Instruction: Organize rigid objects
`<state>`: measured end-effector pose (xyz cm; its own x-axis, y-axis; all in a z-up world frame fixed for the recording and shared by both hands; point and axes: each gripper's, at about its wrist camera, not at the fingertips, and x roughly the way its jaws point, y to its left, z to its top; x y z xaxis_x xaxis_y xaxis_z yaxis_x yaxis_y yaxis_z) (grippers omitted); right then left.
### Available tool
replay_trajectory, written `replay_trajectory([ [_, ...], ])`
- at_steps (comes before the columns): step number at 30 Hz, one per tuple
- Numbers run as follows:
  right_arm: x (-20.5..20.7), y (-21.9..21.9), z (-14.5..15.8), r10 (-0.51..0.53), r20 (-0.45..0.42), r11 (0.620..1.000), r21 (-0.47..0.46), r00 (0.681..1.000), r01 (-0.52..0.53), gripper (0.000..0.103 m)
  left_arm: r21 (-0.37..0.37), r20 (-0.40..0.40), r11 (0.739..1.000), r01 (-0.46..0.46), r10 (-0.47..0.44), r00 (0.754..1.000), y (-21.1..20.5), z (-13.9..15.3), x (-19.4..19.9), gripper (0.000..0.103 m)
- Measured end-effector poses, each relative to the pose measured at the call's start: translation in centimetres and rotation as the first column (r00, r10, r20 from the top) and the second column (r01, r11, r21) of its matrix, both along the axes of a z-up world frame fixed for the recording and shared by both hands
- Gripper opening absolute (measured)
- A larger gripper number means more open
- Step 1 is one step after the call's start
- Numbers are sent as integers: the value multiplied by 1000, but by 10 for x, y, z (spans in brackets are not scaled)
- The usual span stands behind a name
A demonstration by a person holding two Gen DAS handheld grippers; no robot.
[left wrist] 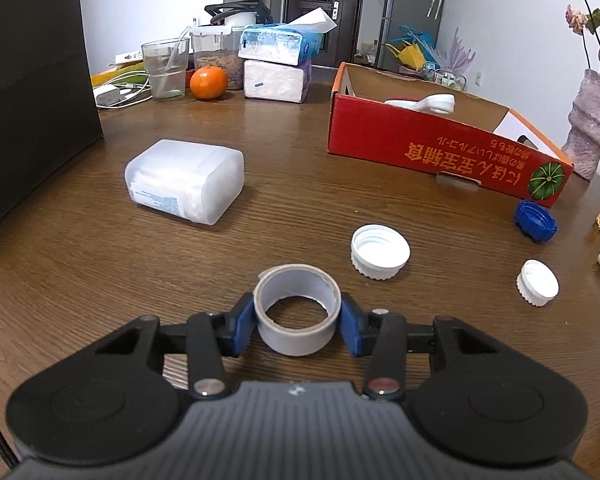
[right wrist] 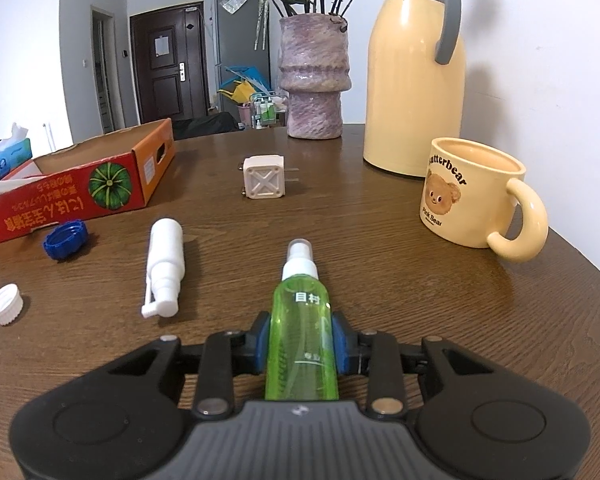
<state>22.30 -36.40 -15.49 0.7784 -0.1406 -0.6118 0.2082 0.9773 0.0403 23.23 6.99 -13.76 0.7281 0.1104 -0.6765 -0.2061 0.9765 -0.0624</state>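
While both claws are clamped, the left gripper [left wrist: 297, 322] on the tape roll [left wrist: 296, 312] and the right gripper [right wrist: 300, 344] on the green spray bottle [right wrist: 301, 332], each still low over the table [left wrist: 300, 168], the thin roll could buckle or the smooth bottle slide out before reaching the red box [left wrist: 432, 148].

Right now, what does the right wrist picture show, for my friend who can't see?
The right tool grips a green spray bottle lying on a wooden table. A white spray bottle lies left; a yellow bear mug stands right.
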Motion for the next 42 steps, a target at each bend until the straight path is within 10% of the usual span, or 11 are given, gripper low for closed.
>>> replay_trajectory([
  [42,-5,28,48,48,112,999,-1,993,-48,30,-32,111,996,88,-84,990,-18,46,-2,44],
])
